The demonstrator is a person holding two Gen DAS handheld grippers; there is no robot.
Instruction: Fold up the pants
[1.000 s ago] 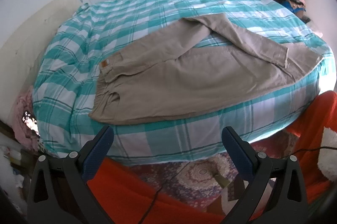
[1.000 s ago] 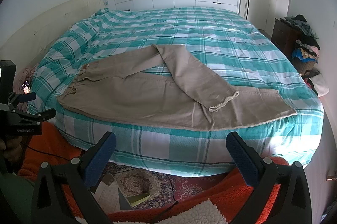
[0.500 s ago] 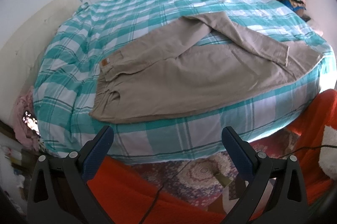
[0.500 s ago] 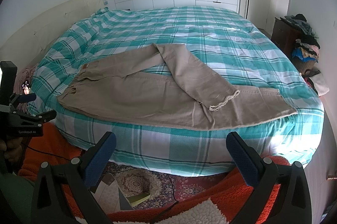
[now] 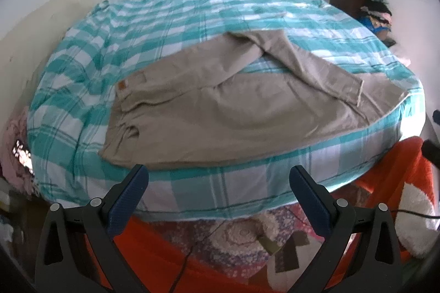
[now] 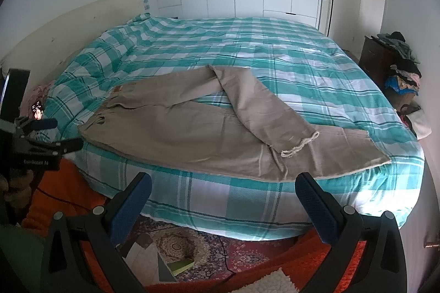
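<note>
Item: beige cotton pants (image 6: pixel 192 128), spread on the teal-and-white checked bedspread (image 6: pixel 275 56) near its front edge, one leg crossed over the other; left view blurred, perhaps motion. Left gripper (image 5: pixel 218 184) and right gripper (image 6: pixel 222 191): wide, empty, short of the bed. We judge folding unstarted; next we reach for the crossed leg's drawstring cuff (image 6: pixel 299 145)

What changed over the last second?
The left gripper moved in toward the bed, so the pants show larger in its view, blurred. Nothing grasped or released. The right gripper is open and unmoved; the pants lie as before, one leg crossed over the other.
</note>
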